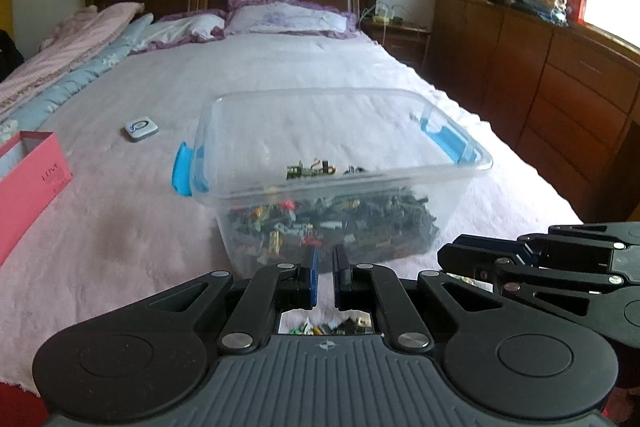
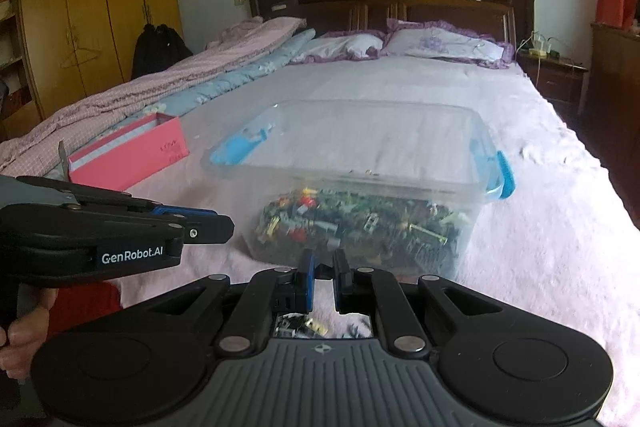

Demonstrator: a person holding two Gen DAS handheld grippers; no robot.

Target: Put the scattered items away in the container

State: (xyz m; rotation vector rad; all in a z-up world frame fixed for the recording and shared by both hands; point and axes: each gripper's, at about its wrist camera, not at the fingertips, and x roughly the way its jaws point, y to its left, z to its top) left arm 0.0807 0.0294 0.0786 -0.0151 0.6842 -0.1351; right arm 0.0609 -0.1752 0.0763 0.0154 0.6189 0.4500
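Note:
A clear plastic container (image 1: 400, 175) with blue latches stands on the bed, its bottom covered with small dark and colourful pieces (image 1: 332, 223); it also shows in the right wrist view (image 2: 472, 163). My left gripper (image 1: 325, 259) is nearly shut with a narrow gap and nothing between its fingers, just before the container's near wall. My right gripper (image 2: 322, 261) looks the same, nearly shut and empty at the container's near wall. Small loose pieces (image 1: 332, 325) lie on the bedspread under the left gripper, and others (image 2: 316, 325) under the right. Each gripper shows in the other's view, the right one (image 1: 452, 255) and the left one (image 2: 224, 227).
A pink open box (image 2: 132, 155) lies left of the container. A small white square device (image 1: 140, 129) lies on the bedspread further back. Folded quilts (image 2: 180, 83) run along the left, pillows (image 1: 288, 17) by the headboard. A wooden dresser (image 1: 560, 75) stands right of the bed.

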